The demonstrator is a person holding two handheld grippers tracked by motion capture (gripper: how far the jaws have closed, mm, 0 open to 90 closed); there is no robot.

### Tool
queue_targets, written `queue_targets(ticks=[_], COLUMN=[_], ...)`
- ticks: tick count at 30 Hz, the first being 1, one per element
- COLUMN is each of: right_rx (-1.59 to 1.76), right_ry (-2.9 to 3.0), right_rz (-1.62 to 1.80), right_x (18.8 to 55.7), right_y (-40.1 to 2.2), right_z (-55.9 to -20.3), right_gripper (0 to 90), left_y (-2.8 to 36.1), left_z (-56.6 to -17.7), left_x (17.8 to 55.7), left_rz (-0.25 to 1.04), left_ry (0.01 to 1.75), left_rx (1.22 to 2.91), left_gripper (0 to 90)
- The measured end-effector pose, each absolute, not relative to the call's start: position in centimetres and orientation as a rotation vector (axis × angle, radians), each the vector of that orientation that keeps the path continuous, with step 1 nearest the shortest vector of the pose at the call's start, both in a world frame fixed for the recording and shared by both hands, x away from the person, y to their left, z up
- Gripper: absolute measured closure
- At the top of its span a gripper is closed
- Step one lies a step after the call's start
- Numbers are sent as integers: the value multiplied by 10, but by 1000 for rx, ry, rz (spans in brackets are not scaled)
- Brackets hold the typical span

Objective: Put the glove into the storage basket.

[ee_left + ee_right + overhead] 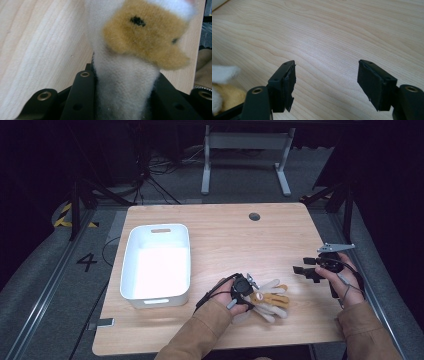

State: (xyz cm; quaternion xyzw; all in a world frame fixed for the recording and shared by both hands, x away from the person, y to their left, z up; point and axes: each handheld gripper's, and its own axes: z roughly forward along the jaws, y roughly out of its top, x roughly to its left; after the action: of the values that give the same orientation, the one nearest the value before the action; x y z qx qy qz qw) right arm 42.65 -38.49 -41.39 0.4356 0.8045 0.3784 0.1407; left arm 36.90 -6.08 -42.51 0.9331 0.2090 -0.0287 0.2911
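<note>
we lose the plush toy [140, 50] top past the frame edge, fuzzy up close, its base buried between the left gripper [125, 100] jaws

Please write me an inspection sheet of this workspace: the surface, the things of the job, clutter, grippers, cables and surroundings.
Surface: light wooden table with a dark round grommet near the far edge.
Job's things: white and tan plush toy lying near the front edge; white bin to its left, nothing seen inside.
Clutter: nothing seen.
Grippers: left gripper shut on the plush toy, white fabric squeezed between its jaws; right gripper open, jaws wide over bare wood, nothing between them.
Cables: black cable trailing from the left gripper; more cables on the floor beyond the table.
Surroundings: dark room, grey floor, a painted 4 at left, white table frame behind.
</note>
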Motion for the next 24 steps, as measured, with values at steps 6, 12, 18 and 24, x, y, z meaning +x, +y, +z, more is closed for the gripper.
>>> queue_targets(ticks=[6, 12, 18, 24], right_rx=[1264, 1275, 1282, 1280], right_ry=[2331, 2339, 2331, 2335], right_rz=[1092, 1091, 1075, 1095], right_x=[430, 434, 440, 444], right_y=[-386, -384, -381, -380], right_z=[-414, -412, -410, -408], right_gripper=[317, 318, 318, 318], left_y=[-59, -56, -50, -45], left_z=[-409, -392, -384, -378], left_x=[373, 377, 385, 397], left_rz=[-77, -73, -82, -58], left_ry=[633, 696, 750, 781], left_rx=[2512, 2520, 2499, 2477], left_gripper=[720, 720, 720, 718])
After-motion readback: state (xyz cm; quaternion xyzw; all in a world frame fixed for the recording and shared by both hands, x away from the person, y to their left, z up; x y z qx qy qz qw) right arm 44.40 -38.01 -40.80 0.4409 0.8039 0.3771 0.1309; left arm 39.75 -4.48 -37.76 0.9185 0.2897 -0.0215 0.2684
